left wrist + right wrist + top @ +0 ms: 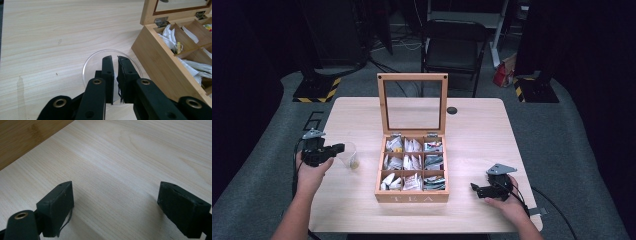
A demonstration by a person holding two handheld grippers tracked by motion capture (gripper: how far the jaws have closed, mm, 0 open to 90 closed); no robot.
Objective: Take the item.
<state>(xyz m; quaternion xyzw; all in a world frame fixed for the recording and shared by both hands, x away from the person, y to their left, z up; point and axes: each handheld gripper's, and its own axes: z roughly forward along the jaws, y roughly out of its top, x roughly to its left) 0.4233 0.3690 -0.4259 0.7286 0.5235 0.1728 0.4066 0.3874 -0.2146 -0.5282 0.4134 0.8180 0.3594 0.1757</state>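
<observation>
Near the desk's left edge the left gripper [338, 148] has its jaws pinched on the rim of a clear cup [349, 155] beside the open tea box [412, 197], while the right gripper [474, 187], jaws spread wide, rests near the front right corner.

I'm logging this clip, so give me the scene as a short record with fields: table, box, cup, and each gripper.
table: light wood
tea box: centre, glass lid up, nine compartments of tea bags
cup: clear plastic, left of box, something small and yellowish inside
left gripper: jaws nearly together over the cup's rim
right gripper: jaws wide apart above bare table, right of box
</observation>
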